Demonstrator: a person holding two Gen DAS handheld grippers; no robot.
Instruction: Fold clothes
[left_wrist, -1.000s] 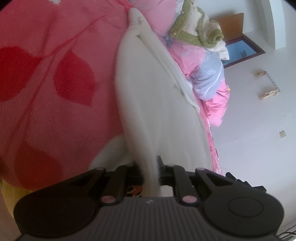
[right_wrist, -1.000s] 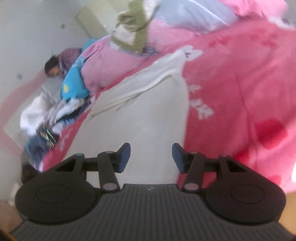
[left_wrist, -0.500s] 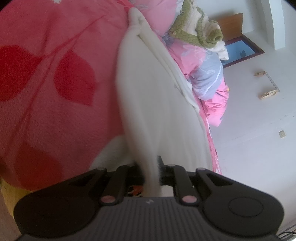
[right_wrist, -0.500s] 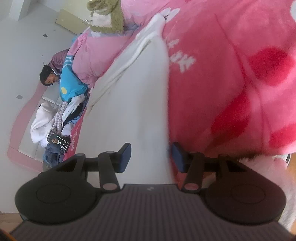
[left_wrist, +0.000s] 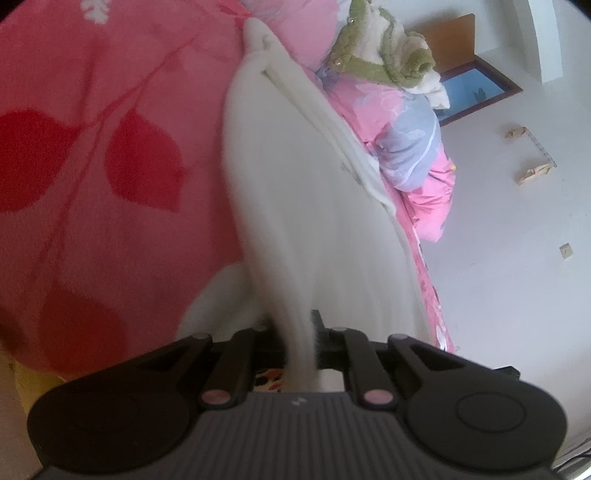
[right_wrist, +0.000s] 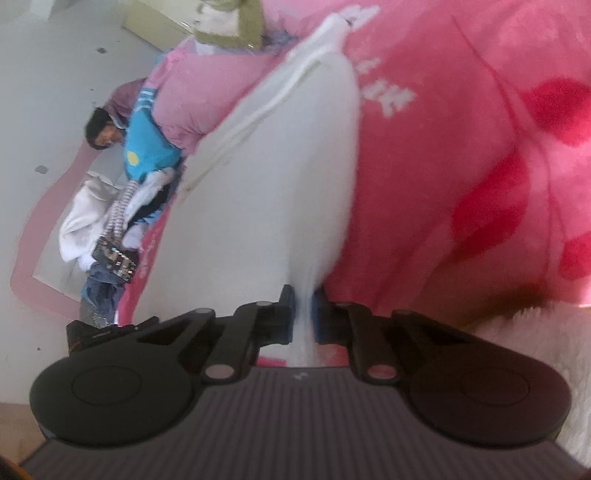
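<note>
The white garment (left_wrist: 310, 206) lies stretched out on the bed, on top of the pink blanket (left_wrist: 110, 155) with red leaves. It runs straight ahead of both tools, away toward the far end of the bed.

The left tool (left_wrist: 299, 332) is pinched tight on the near edge of the white cloth, and the cloth rises up from the blanket into its grip. The right tool (right_wrist: 303, 314) is clamped on the near edge too, with a thin strip of white squeezed between its blue pads (right_wrist: 321, 314).

The cloth looks soft, light and a bit fluffy. It bends and hangs easily, so it will sag in the middle if it is held by only two spots. It should not slip much, because fuzzy cloth grips well. The corners and the edge are the good places to hold, as both tools do now.

Beyond the cloth, to the side, sits a green and cream heap of clothes (left_wrist: 384, 55) on a pink quilt (left_wrist: 417, 155).
</note>
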